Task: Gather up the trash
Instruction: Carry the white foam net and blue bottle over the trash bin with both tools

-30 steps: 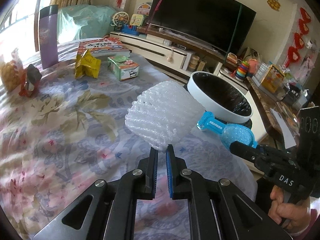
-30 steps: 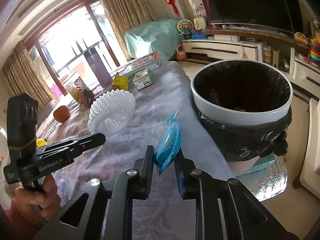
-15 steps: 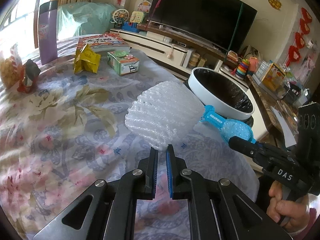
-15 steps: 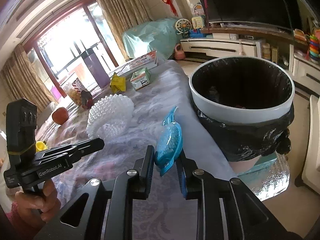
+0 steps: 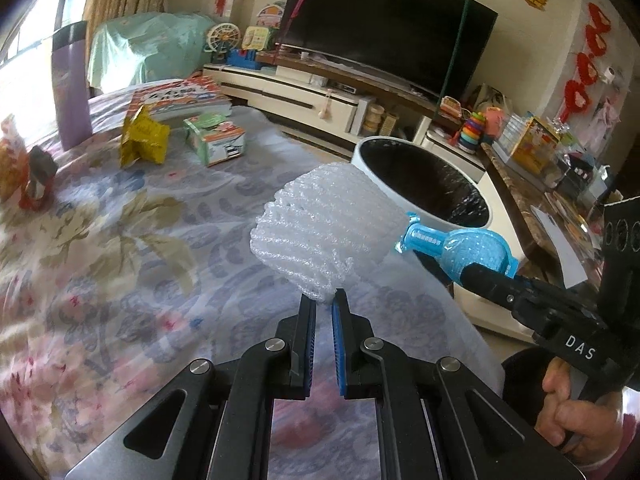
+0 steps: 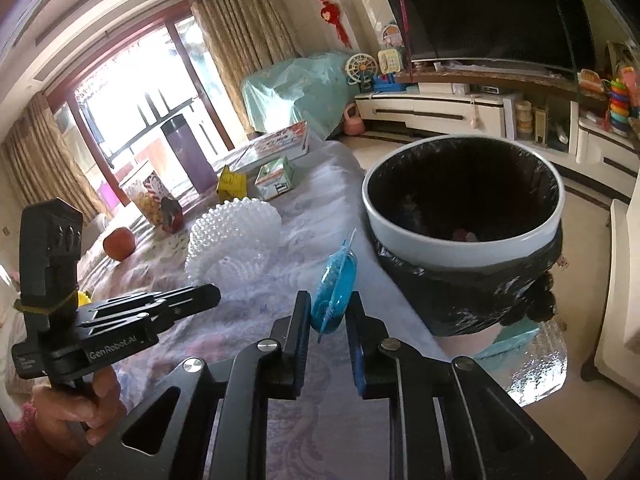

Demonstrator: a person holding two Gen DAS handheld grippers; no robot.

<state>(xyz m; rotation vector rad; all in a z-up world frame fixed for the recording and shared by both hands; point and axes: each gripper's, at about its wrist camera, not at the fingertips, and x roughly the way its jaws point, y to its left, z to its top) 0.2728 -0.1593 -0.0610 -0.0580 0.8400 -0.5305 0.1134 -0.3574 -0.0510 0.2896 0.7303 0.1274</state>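
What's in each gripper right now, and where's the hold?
Left gripper pinches the white foam fruit net by its near bottom edge. Right gripper clamps the blue plastic blister pack across its flat faces, at its lower end.

You cannot make out what lies at the bottom of the trash bin (image 6: 464, 240) ahead of your right hand-held gripper (image 6: 329, 312); the black liner swallows it. The print on the blue packet (image 5: 460, 246) is too small to read. Your hand (image 5: 576, 412) is cut by the edge.
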